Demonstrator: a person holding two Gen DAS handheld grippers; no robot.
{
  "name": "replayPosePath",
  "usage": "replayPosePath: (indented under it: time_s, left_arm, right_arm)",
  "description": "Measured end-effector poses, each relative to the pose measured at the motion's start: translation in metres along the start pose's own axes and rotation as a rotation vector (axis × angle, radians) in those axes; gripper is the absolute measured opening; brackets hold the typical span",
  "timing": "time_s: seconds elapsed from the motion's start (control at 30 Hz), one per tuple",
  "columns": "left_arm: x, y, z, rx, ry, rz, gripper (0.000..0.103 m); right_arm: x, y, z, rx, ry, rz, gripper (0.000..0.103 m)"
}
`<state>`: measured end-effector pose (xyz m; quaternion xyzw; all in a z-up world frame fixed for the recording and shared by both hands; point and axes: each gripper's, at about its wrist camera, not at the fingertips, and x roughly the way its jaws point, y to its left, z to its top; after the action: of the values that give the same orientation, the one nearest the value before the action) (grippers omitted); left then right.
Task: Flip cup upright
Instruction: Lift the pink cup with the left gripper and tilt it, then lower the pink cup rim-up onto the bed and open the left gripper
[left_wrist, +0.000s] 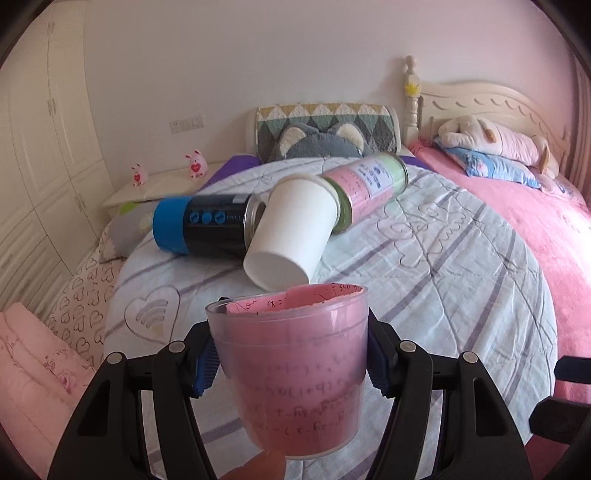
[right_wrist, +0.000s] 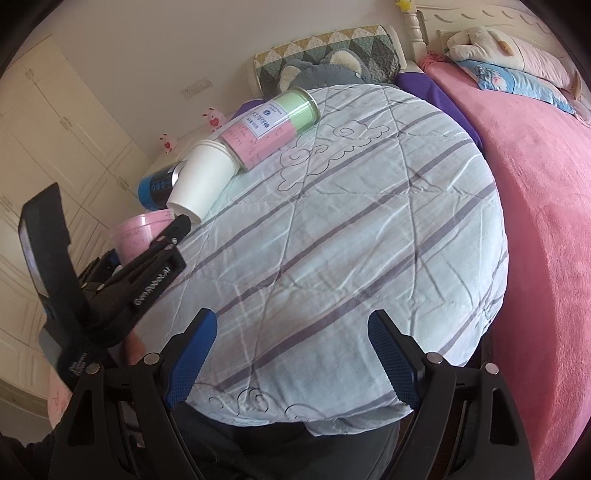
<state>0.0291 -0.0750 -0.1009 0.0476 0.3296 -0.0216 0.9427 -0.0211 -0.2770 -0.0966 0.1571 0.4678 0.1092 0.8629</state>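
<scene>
My left gripper (left_wrist: 290, 363) is shut on a clear plastic cup lined with pink paper (left_wrist: 291, 373). The cup is upright, mouth up, held above the striped quilt. It also shows in the right wrist view (right_wrist: 138, 238), with the left gripper (right_wrist: 155, 254) around it. A white paper cup (left_wrist: 291, 236) lies on its side just beyond, bottom toward me; it shows in the right wrist view too (right_wrist: 201, 181). My right gripper (right_wrist: 291, 358) is open and empty over the near edge of the quilt.
A black can with a blue cap (left_wrist: 207, 225) and a pink-and-green can (left_wrist: 369, 184) lie on the round quilted surface (right_wrist: 351, 240). A pink bed (left_wrist: 535, 229) with plush toys is to the right. A nightstand (left_wrist: 159, 184) and wardrobe are on the left.
</scene>
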Motion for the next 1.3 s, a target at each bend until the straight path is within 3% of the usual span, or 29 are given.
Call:
replayPosePath:
  time_s: [0.23,0.4,0.6,0.7,0.73,0.87,0.97,1.3]
  left_arm:
    - [-0.009,0.010,-0.023,-0.010,-0.001,-0.028,0.066]
    - [-0.022,0.015,-0.017,-0.008,-0.047,-0.050,0.066]
    - [-0.040,0.012,0.010,0.021,-0.203,-0.043,0.066]
    - [-0.045,0.006,0.008,0.047,-0.296,-0.017,0.068]
    - [-0.040,0.002,0.003,0.063,-0.294,-0.015,0.068]
    - [-0.015,-0.003,-0.014,0.067,-0.167,-0.047,0.067]
    - [-0.012,-0.005,-0.023,0.064,-0.131,-0.059,0.067]
    - [-0.019,-0.001,-0.031,0.057,-0.121,-0.060,0.067]
  right_arm:
    - [-0.013,0.013,-0.006,-0.008,-0.027,-0.024,0.085]
    - [-0.019,0.021,-0.009,-0.011,-0.036,-0.038,0.085]
    - [-0.024,0.027,-0.011,-0.008,-0.049,-0.048,0.085]
    - [-0.026,0.024,-0.012,0.003,-0.053,-0.056,0.085]
    - [-0.026,0.023,-0.012,0.009,-0.054,-0.060,0.085]
    - [-0.026,0.017,-0.013,0.023,-0.051,-0.069,0.085]
    - [-0.026,0.016,-0.012,0.024,-0.050,-0.073,0.085]
    - [-0.023,0.021,-0.011,0.008,-0.047,-0.063,0.085]
